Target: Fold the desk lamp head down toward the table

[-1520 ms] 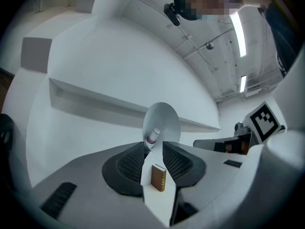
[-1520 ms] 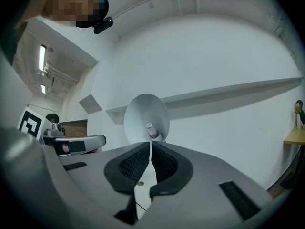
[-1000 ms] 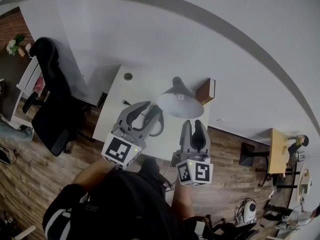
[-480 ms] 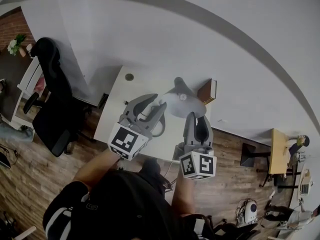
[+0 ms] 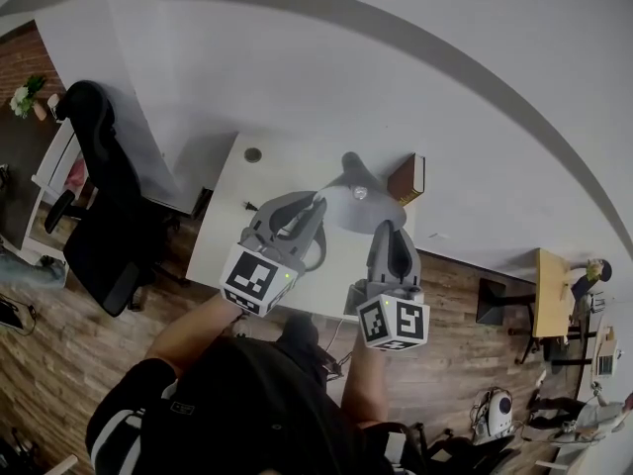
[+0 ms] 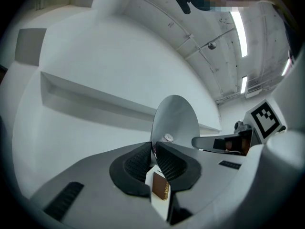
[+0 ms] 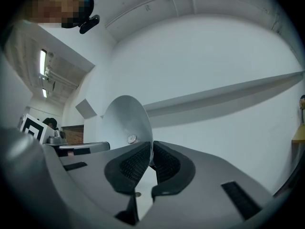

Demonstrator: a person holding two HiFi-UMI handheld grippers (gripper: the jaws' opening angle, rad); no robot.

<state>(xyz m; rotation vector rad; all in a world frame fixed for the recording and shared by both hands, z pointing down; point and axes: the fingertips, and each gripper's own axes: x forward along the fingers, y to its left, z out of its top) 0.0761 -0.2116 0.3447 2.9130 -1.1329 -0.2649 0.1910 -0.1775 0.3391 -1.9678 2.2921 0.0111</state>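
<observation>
Two grips had just closed. Over the white surface [image 5: 226, 234], the lamp head [image 5: 348, 206] seemed not yet folded; the fingers of the left gripper [image 5: 315, 208] and right gripper [image 5: 393, 230] had clamped its rim, ready to press down. Beside the lamp head, a brown book [image 5: 406, 179] bore lettering too small to read.
</observation>
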